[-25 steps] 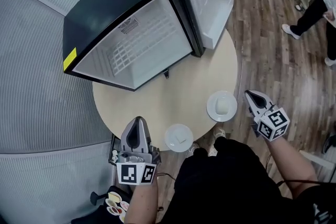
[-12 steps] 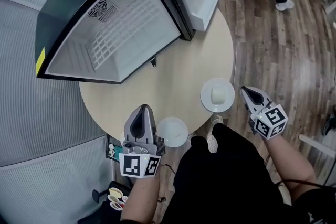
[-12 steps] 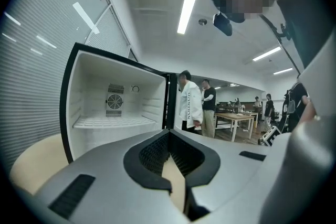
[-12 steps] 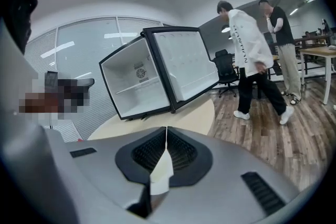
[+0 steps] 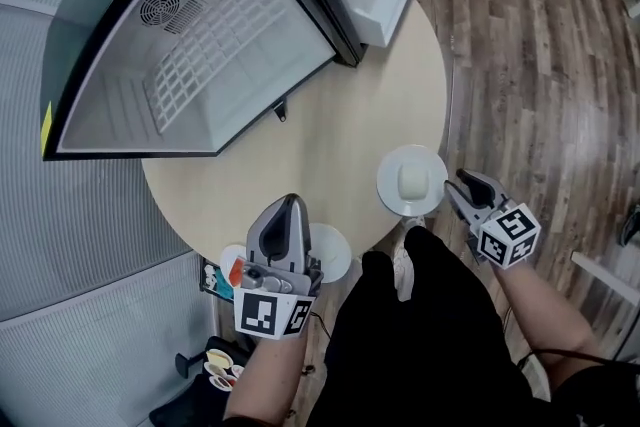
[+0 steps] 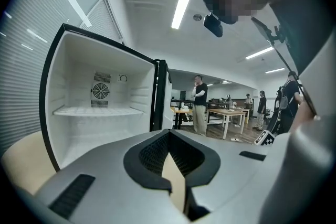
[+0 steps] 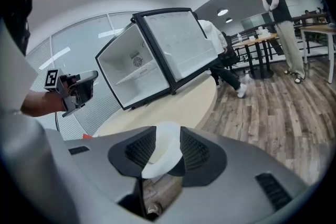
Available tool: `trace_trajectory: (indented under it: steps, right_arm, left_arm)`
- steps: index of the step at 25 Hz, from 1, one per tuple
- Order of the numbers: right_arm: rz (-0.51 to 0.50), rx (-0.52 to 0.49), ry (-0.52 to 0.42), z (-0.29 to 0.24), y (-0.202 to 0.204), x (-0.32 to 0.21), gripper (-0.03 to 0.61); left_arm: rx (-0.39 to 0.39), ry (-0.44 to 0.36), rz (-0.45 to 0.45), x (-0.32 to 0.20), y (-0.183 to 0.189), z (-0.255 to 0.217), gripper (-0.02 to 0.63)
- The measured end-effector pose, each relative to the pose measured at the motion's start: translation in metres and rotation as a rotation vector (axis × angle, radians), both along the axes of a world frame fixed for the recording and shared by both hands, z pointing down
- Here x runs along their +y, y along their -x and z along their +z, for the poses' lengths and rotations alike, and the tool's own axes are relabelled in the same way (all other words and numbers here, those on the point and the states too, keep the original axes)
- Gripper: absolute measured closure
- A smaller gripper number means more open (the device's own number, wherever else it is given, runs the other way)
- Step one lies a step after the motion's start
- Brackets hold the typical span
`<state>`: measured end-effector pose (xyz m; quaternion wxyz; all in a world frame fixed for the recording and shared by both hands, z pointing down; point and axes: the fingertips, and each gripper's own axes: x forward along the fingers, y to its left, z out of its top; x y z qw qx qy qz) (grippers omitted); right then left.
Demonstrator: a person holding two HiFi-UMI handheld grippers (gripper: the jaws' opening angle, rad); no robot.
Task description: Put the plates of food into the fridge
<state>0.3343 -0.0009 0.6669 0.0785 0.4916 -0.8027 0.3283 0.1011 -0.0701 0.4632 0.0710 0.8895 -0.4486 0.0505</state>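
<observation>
**Head view**
- Left tongs (image 5: 291, 205), lower middle: jaws together, holding nothing, just beside a plate (image 5: 338, 257) whose food I cannot make out.
- Right tongs (image 5: 458, 185), lower right: jaws have just been opening and stand apart. They are aimed at the rim of the second plate (image 5: 390, 185), which carries a pale block (image 5: 412, 178), probably to pinch that rim.
- Both plates sit at the near edge of the round table (image 5: 330, 125).
- Fridge (image 5: 200, 45), upper left: door swung wide, nothing inside, ready to receive them.

**Left gripper view**
- Left tongs (image 6: 170, 165): tips meet, with only a sliver of tabletop behind them and no plate in sight.
- Only this view looks straight into the fridge (image 6: 100, 113), showing its shelf and fan grille.

**Right gripper view**
- Right tongs (image 7: 161, 157): the plate rim (image 7: 165, 139) stands in the gap between the pads, a detail too small to see from overhead. I cannot tell whether it touches them, and I judge it not yet gripped.
</observation>
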Motion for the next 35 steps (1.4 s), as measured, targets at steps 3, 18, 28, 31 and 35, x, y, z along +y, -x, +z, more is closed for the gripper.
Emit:
trace_trajectory:
  steps: [3,18,28,31,35]
  right_arm:
    - [0.002,-0.019,0.035,0.015,0.0,-0.002,0.431]
    - [0.017,-0.188,0.168,0.065,0.01,-0.008,0.43]
    - [0.03,-0.224,0.192,0.068,0.015,-0.013,0.48]
    - [0.035,-0.234,0.175,0.06,0.017,-0.017,0.5]
    - [0.037,-0.256,0.154,0.045,0.021,-0.022,0.526]
  left_arm:
    - [-0.017,0.011,0.007,0.001,-0.005,0.006,0.609]
    - [-0.05,0.018,-0.025,0.003,-0.005,0.016,0.609]
    - [-0.042,0.017,-0.073,0.004,0.009,0.012,0.609]
    - [-0.037,0.019,-0.081,0.002,0.013,0.011,0.609]
    - [-0.026,0.019,-0.087,-0.001,0.018,0.006,0.609]
